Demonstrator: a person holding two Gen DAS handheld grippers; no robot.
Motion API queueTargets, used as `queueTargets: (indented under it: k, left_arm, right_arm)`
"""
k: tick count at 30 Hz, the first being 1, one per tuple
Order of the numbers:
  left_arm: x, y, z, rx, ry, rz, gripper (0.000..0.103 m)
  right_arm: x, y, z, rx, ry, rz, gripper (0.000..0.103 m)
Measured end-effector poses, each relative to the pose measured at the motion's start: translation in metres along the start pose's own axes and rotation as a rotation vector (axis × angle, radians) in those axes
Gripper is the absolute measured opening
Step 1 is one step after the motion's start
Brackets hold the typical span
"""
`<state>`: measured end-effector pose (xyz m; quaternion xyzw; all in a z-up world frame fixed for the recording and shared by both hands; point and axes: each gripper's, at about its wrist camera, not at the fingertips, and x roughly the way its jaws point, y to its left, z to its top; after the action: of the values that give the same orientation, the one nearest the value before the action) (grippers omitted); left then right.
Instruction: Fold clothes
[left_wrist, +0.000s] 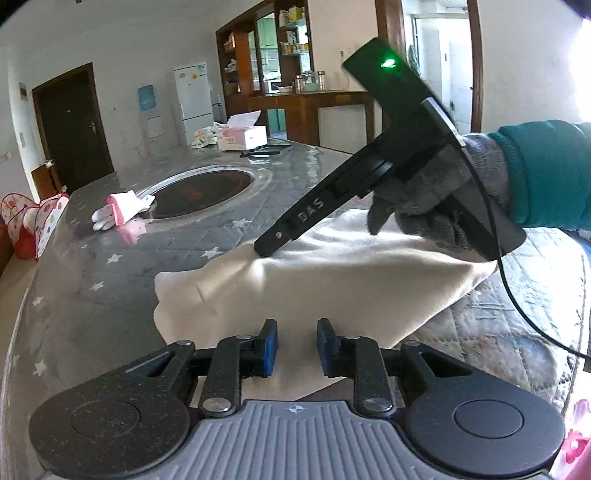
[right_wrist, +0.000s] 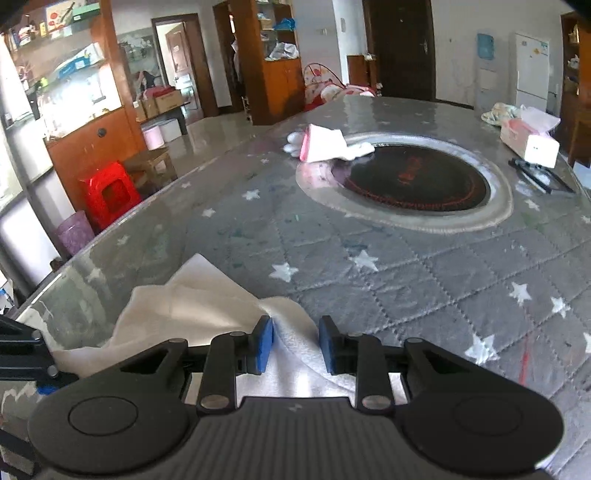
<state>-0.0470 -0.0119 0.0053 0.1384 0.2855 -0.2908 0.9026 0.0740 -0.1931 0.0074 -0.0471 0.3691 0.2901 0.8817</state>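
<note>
Each fisheye camera looked forward and downward along its hand-held gripper, close above the grey star-patterned quilted desk (left_wrist: 110, 273); both views shared its round black inset hob (right_wrist: 413, 181).

The cream-white garment (left_wrist: 325, 284) lies on a grey quilted table cover (right_wrist: 406, 266) scattered with white stars. At its far middle, a black round hotplate (right_wrist: 413, 181) glows with red markings inside a silver ring. Beside it sits a white and pink glove (right_wrist: 325, 146). Both grippers carry blue pads (right_wrist: 266, 341) on black fingers. A teal sleeve (left_wrist: 546, 173) meets a grey knitted glove (left_wrist: 424, 199).
</note>
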Motion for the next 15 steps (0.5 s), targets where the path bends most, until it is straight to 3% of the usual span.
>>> queueTargets:
  k: [6,10,15]
  left_arm:
    - [-0.004,0.005,0.001,-0.026,-0.001,-0.002,0.036]
    - [-0.012,0.015,0.003,-0.066,-0.005,0.0,0.037]
    - [-0.028,0.043,0.008,-0.135,-0.025,0.067,0.037]
  right_arm:
    - [-0.002,0.033,0.007,-0.157,0.001,0.039,0.026]
    - [0.017,0.036,0.009,-0.169,0.029,0.019,0.026]
    - [0.004,0.033,0.012,-0.156,0.003,0.033,0.027]
